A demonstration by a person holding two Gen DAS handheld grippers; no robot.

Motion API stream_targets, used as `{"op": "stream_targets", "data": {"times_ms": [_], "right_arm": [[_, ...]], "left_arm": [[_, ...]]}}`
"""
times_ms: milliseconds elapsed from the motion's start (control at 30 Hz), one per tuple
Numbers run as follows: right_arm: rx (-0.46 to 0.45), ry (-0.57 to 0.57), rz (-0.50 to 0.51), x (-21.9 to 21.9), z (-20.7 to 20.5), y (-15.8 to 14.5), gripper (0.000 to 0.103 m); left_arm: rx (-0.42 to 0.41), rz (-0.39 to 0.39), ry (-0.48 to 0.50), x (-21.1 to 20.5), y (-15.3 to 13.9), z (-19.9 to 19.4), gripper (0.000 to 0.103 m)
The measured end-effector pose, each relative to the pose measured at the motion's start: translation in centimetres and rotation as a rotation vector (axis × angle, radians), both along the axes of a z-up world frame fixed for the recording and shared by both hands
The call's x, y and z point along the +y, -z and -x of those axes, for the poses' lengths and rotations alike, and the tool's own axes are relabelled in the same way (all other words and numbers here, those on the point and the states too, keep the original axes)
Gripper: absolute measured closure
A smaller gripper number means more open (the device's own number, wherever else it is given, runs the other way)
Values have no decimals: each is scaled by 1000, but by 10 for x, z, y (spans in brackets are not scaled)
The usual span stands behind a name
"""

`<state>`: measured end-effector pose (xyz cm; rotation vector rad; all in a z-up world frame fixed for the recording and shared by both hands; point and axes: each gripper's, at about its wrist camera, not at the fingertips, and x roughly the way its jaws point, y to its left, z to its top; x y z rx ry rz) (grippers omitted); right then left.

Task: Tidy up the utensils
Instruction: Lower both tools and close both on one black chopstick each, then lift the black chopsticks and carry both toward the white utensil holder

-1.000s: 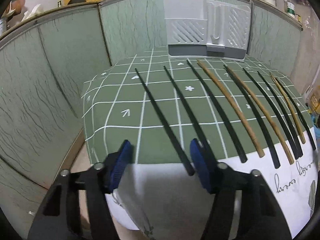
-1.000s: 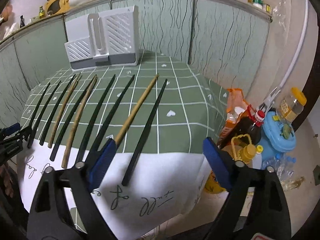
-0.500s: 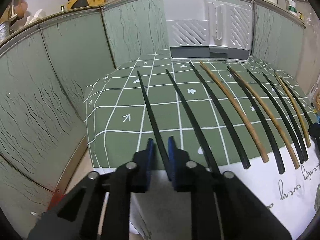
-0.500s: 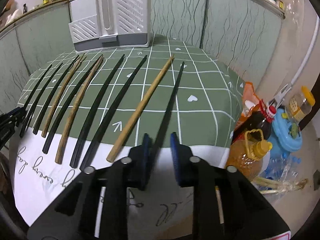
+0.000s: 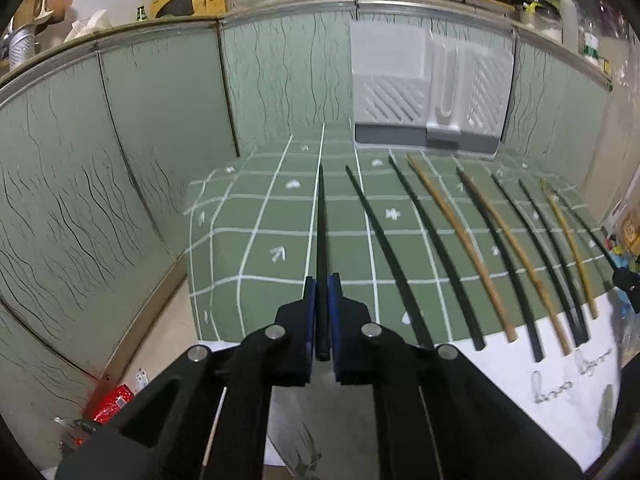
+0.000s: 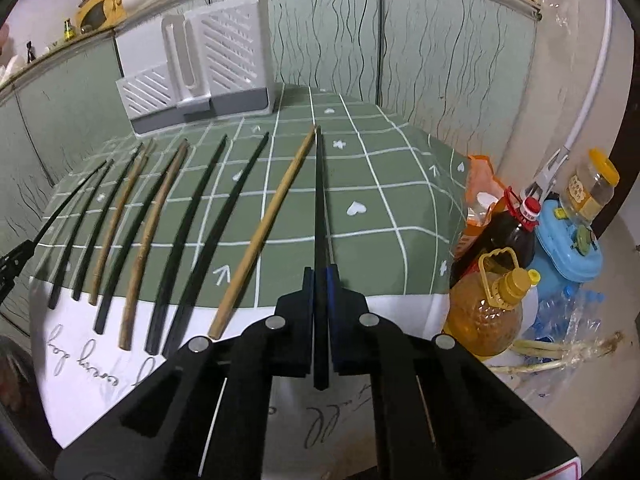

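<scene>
Closed since a second ago: left hand-held gripper (image 5: 322, 312) now clamped on the leftmost black chopstick (image 5: 321, 232), right hand-held gripper (image 6: 320, 312) clamped on the rightmost black chopstick (image 6: 319, 208). Best lifted level, kept clear of neighbours, then carried toward the white holder (image 5: 428, 92) at the back of the bench (image 5: 256, 248). Slim, dark, tapered sticks; others lying in a row between.

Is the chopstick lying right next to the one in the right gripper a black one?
No, the chopstick beside the black chopstick held in the right gripper is light brown wood.
</scene>
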<state>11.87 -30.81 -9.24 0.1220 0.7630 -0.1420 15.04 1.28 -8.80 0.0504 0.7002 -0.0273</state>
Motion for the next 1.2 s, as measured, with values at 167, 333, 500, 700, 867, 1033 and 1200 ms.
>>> {"op": "stream_targets", "data": {"times_ms": [167, 333, 500, 700, 867, 1033, 1200], "right_arm": [[-48, -15, -6, -5, 10, -24, 97], [-93, -31, -3, -9, 17, -52, 97], [-121, -48, -9, -13, 13, -73, 97], [-172, -50, -17, -20, 13, -99, 97], [-199, -61, -27, -25, 8, -117, 97], [-207, -77, -21, -25, 1, -126, 97], [-221, -102, 1, -24, -8, -133, 97]], "left_arm": [[-47, 12, 30, 4, -28, 9, 96], [-90, 32, 80, 6, -57, 16, 96], [-125, 24, 91, 9, -81, 18, 96], [-156, 51, 101, 19, -105, 15, 96], [-174, 47, 103, 22, -119, 11, 97], [-175, 55, 135, 21, -129, 8, 97], [-159, 66, 173, 17, -136, -4, 97]]}}
